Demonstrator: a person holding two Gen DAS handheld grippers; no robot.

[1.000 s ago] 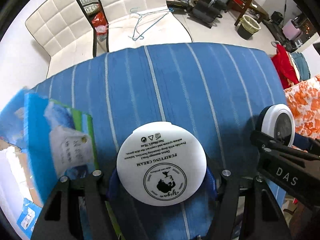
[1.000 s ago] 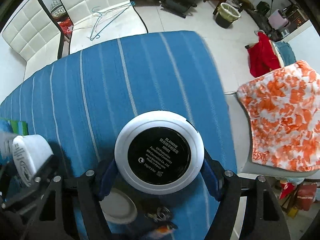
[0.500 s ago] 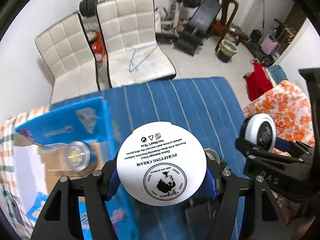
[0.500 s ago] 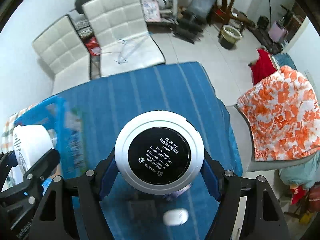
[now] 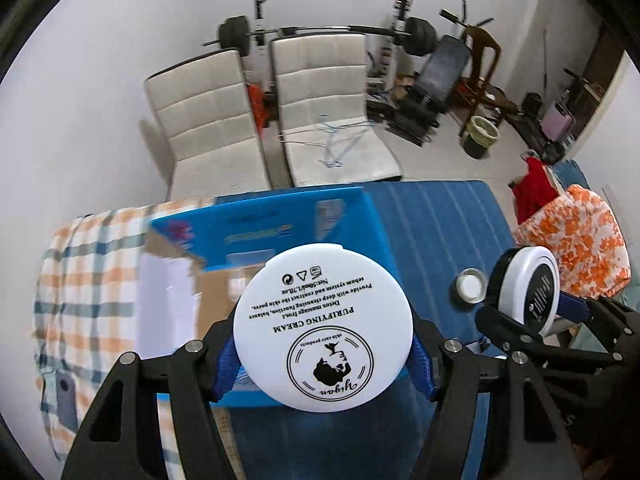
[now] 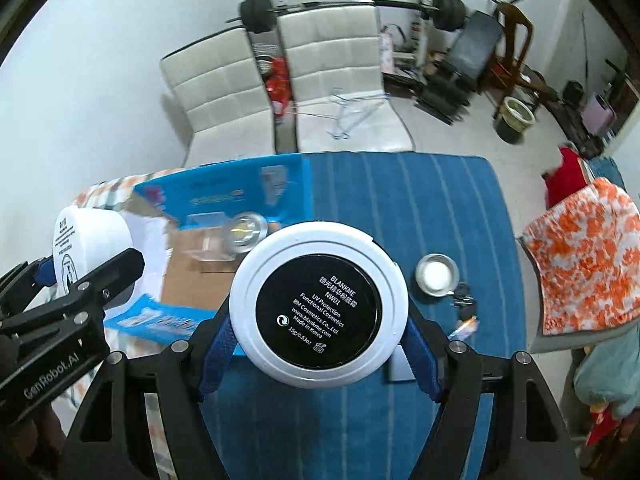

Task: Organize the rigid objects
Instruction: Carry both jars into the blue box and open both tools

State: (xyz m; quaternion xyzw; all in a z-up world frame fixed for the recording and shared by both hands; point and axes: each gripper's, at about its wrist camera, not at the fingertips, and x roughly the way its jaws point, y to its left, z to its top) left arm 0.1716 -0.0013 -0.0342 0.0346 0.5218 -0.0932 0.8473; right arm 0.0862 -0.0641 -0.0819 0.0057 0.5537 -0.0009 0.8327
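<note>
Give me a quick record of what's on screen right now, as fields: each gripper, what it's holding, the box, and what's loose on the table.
left gripper: shut on white cream jar, base toward camera
right gripper: shut on black-and-white compact
blue cardboard box: open, on table's left part
in box: clear container with silver lid
blue striped cloth: small silver tin, keys beside it

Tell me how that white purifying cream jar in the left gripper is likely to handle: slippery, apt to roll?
The purifying cream jar looks like smooth hard plastic, so probably stiff and somewhat slippery. The left gripper clamps it only at opposite edges of its round body, so it might pivot if the grip loosens. Being round, it would likely roll if set on its side; flat-bottomed, it should sit stable upright.
</note>
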